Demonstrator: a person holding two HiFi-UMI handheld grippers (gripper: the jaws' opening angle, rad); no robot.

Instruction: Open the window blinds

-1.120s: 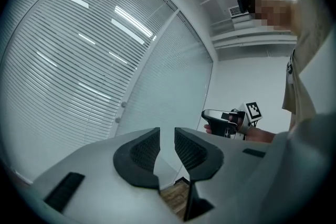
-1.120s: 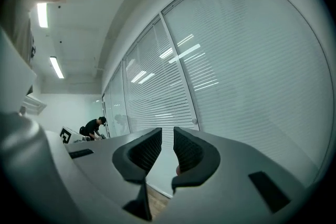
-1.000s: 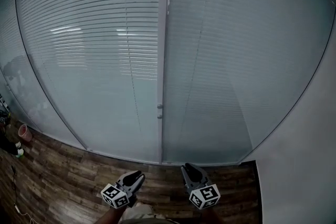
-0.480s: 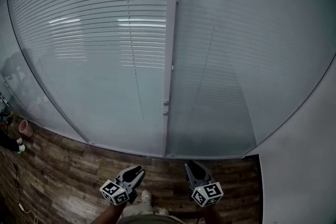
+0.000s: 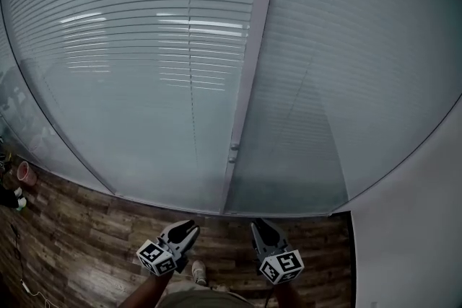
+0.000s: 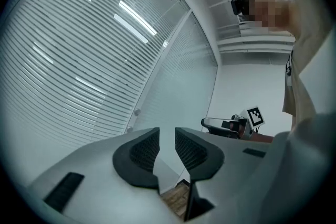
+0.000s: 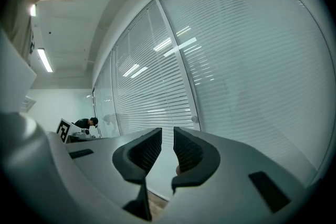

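Jaws empty: left gripper, right gripper | window blinds ahead, untouched

Window blinds fill the far side, split by a frame post; floor near, wall at right.

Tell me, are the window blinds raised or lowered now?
Lowered. The blinds hang with their slats spread on both sides of the frame; nothing behind them shows.
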